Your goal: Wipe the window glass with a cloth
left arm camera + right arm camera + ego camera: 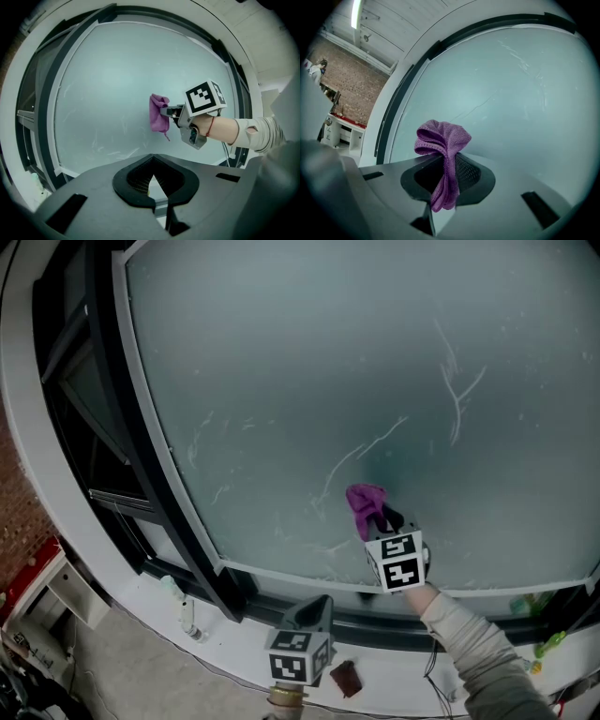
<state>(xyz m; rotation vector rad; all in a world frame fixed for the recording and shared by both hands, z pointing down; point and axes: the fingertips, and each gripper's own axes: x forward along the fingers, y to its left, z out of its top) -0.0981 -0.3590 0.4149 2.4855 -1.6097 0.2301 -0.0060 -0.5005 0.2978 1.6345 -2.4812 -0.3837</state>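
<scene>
A purple cloth [366, 505] is pinched in my right gripper [382, 518], which is shut on it and holds it against or just off the frosted window glass [356, 381], low and right of centre. The right gripper view has the cloth [443, 150] bunched between the jaws, its tail hanging down. White smear streaks [457, 395] cross the pane above the cloth. My left gripper [314, 612] hangs low by the sill, back from the glass, its jaws nearly together with nothing between them. From the left gripper view I see the cloth [158, 114] and the right gripper [169, 112] before the pane.
A dark window frame [141, 474] runs along the left and bottom of the pane. On the white sill [225, 652] lie a small brown object [344, 677], a pale bottle [185, 610], cables and green items [548, 645] at right. A white cabinet [47, 601] stands lower left.
</scene>
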